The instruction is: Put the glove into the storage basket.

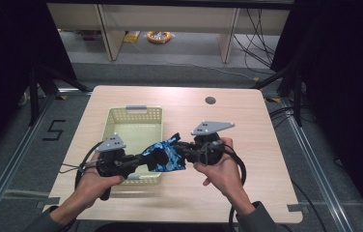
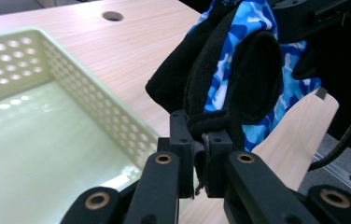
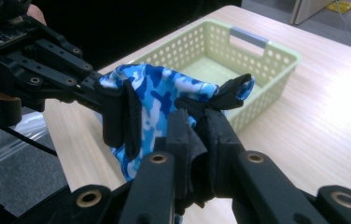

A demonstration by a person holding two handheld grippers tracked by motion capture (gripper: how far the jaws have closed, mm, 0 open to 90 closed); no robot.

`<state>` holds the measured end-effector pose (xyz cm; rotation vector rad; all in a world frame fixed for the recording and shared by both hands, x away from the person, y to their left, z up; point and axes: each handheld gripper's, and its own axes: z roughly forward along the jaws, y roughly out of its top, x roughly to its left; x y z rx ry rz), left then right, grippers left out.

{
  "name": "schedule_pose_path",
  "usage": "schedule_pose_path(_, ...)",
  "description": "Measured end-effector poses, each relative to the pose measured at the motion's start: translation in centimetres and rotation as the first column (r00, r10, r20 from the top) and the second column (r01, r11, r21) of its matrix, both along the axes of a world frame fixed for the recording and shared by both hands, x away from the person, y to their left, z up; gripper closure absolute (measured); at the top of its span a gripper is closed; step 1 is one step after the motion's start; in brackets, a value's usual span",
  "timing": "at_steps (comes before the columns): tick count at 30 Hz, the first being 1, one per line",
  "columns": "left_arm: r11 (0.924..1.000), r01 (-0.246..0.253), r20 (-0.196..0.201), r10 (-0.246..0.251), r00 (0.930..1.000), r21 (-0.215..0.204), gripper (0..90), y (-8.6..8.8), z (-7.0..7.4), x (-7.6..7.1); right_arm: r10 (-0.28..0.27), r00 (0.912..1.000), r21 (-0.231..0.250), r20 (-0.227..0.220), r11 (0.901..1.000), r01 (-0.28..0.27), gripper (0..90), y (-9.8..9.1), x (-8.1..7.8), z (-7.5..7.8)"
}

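A blue camouflage cloth item with black trim (image 1: 166, 155) hangs stretched between the two grippers, above the bench (image 1: 247, 125). The left gripper (image 2: 200, 144) is clenched on its black edge at 9 o'clock; the right gripper (image 3: 200, 125) is clenched on the opposite black corner at 3 o'clock. Its long axis runs hand to hand. The pale green basket (image 1: 114, 116) sits just beyond at 11 o'clock, its near right corner under the cloth, nearer the left hand (image 1: 92, 181), with nothing between.

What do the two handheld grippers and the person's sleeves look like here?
Both the left gripper and the right gripper are black, with jointed jaws carrying brass-coloured pivot rivets. Each carries a grey three-cornered plate dotted with small holes and trails a black cable. The person's sleeves are grey.
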<state>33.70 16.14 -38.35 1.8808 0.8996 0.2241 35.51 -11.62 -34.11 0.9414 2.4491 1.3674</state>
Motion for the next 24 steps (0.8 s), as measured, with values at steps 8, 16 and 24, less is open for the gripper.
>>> schedule_pose_path(8, 0.9987, -0.051, -0.024, 0.051, 0.9984, 0.000, 84.8, 3.4, 0.6, 0.4, 0.045, 0.9990, -0.006, -0.002, 0.9990, -0.045, 81.5, 3.8, 2.0, 1.2)
schedule_pose_path(16, 0.9949, -0.100, -0.060, 0.101, 0.9931, 0.012, 84.6, 6.6, 0.1, 1.2, 0.085, 0.9953, 0.017, -0.047, 0.9963, -0.084, 81.5, 7.5, 3.7, 0.5)
schedule_pose_path(24, 0.9889, -0.146, -0.096, 0.148, 0.9843, 0.027, 84.5, 9.2, -1.1, 1.4, 0.115, 0.9893, 0.021, -0.089, 0.9933, -0.114, 81.5, 10.5, 5.3, -1.2)
